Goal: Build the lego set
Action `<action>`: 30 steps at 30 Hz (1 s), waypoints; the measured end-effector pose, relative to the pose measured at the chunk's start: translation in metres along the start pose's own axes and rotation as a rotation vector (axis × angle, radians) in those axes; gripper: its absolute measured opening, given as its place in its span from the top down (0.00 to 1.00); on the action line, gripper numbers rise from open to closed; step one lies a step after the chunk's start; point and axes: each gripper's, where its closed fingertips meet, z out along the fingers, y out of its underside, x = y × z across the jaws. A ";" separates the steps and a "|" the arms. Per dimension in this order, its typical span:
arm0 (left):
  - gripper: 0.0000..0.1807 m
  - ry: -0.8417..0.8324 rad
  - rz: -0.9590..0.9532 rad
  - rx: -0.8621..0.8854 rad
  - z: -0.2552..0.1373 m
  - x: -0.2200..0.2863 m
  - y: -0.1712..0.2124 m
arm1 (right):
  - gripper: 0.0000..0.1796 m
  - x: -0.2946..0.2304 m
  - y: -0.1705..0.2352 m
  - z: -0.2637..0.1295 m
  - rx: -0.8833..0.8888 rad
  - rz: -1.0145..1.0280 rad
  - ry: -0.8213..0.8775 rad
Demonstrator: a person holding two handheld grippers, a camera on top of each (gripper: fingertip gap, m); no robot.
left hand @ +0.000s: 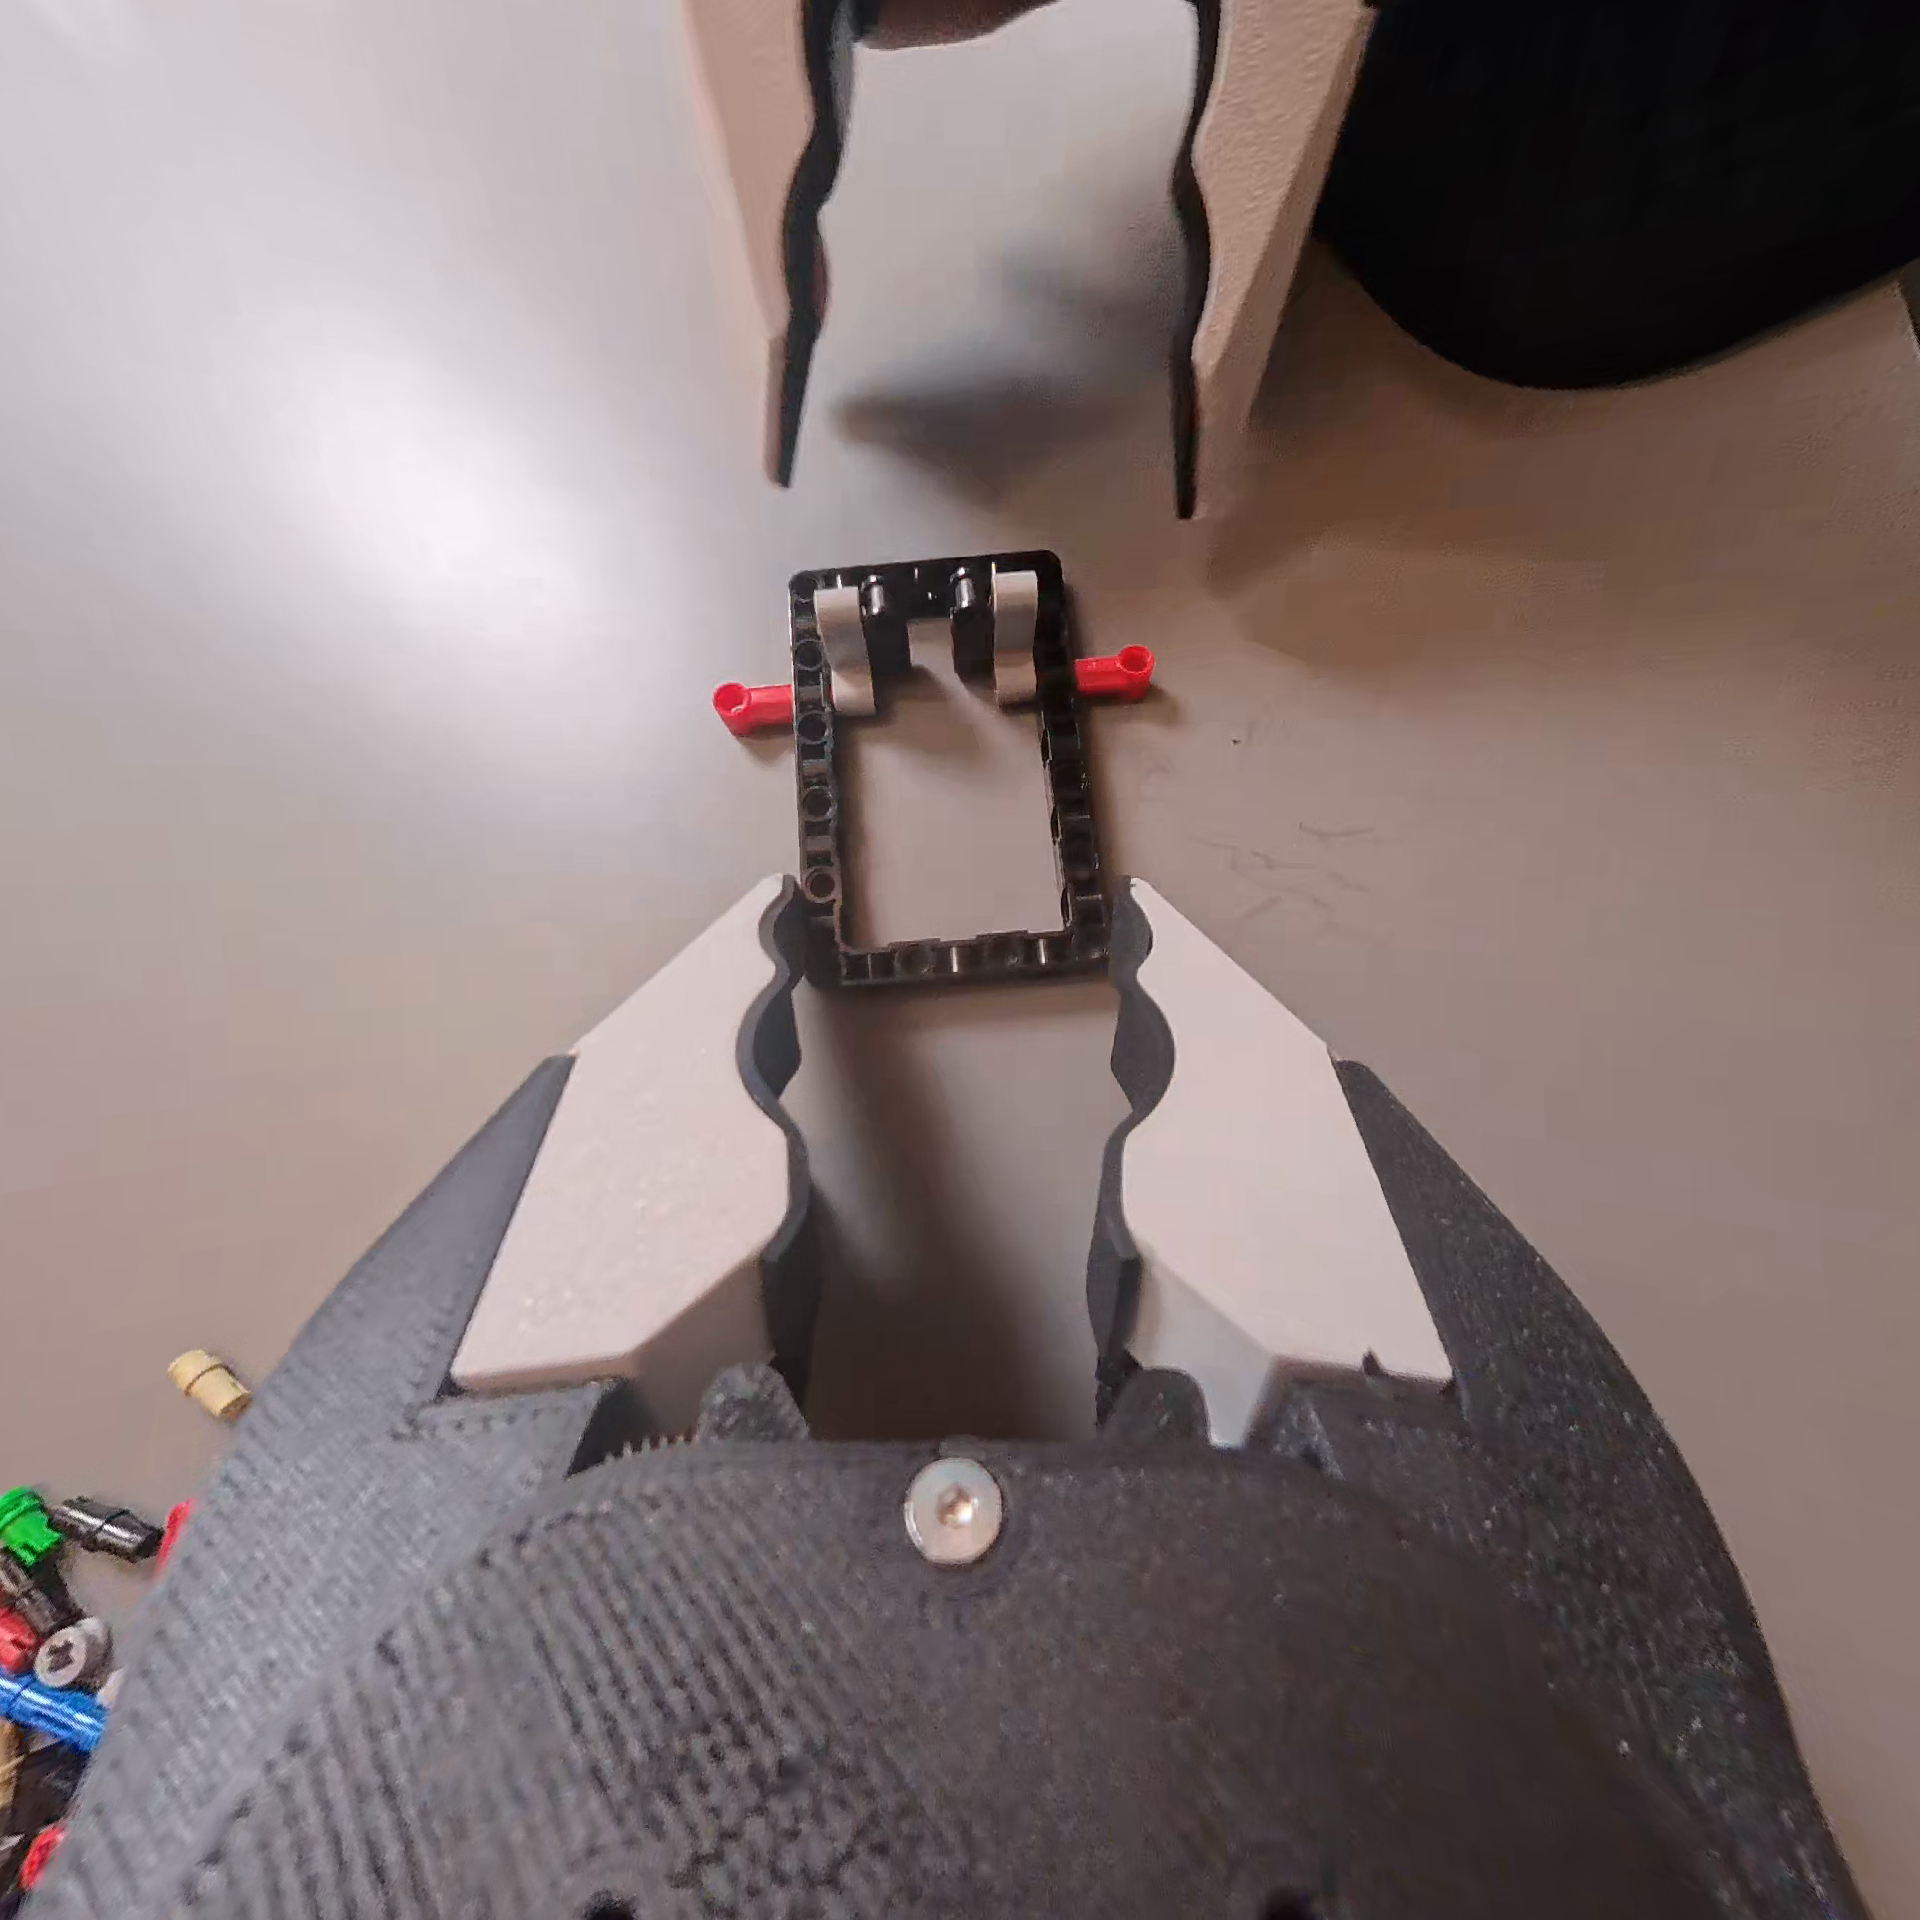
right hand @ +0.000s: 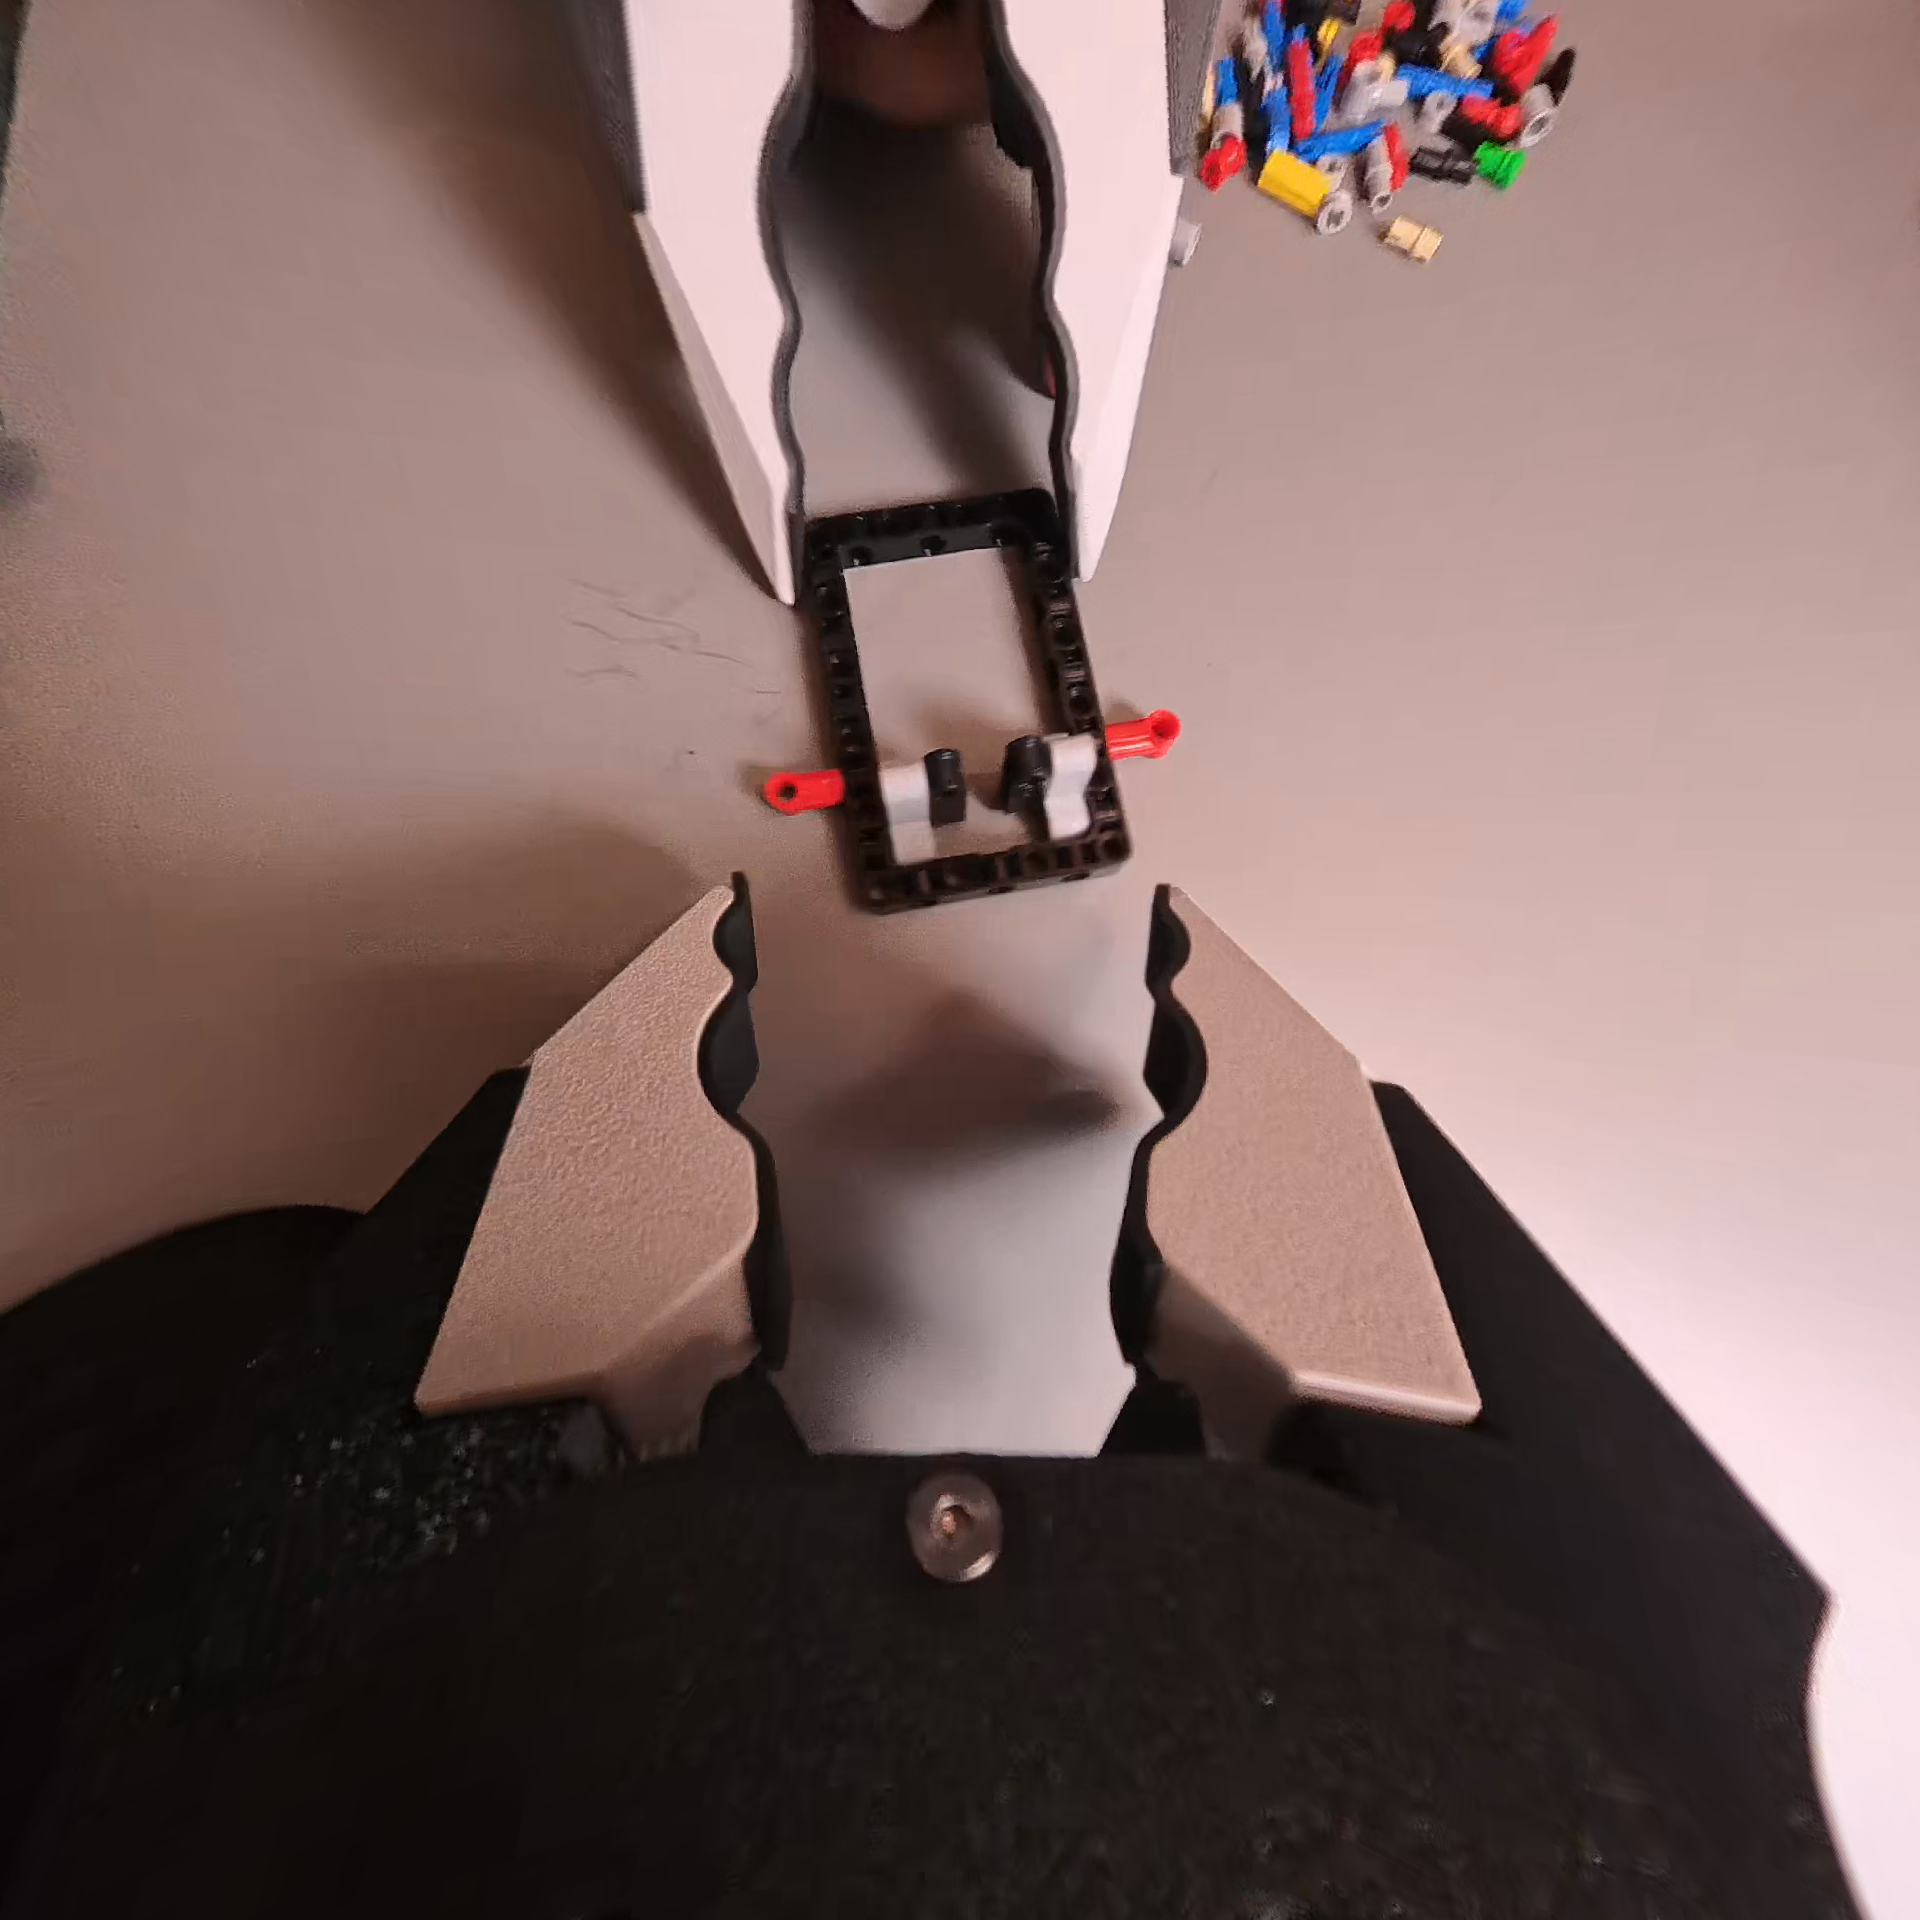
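two grippers face across black frame (left hand: 948, 774) lying flat on table (left hand: 312, 520). left gripper (left hand: 956, 904) clamps frame's near end, likely steadying it. right gripper (right hand: 948, 904) spread, empty, just off frame's far end. loose parts pile (right hand: 1382, 104) well apart from frame.

Bare tabletop (right hand: 1558, 727), lego heap (right hand: 1382, 104) (workbench, seemingly)

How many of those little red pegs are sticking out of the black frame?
2. One red peg juts from one long side of the black frame, the other red peg from the opposite side, near the grey pieces. More red bits lie in the loose pile.
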 end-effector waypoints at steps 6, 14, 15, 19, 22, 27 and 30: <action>0.68 0.003 -0.001 0.002 0.001 -0.001 -0.001 | 0.72 -0.011 0.005 -0.006 0.056 0.075 0.206; 0.68 -0.002 -0.005 0.003 0.005 -0.003 -0.004 | 0.94 -0.035 -0.005 0.013 0.003 0.015 0.316; 0.68 -0.007 -0.006 0.000 0.005 -0.003 -0.005 | 0.94 -0.031 -0.005 0.015 -0.014 0.014 0.331; 0.68 -0.025 -0.022 0.000 0.004 -0.003 -0.004 | 0.95 -0.025 -0.005 0.019 -0.050 0.031 0.354; 0.68 -0.034 -0.032 -0.004 0.004 -0.003 -0.004 | 0.96 -0.024 -0.004 0.018 -0.094 0.002 0.374; 0.68 -0.089 -0.085 -0.019 0.005 -0.006 -0.004 | 0.95 -0.016 -0.001 0.018 -0.095 0.241 0.425; 0.68 -0.162 -0.148 -0.036 0.005 -0.009 -0.004 | 0.96 -0.010 0.001 0.016 -0.102 0.323 0.513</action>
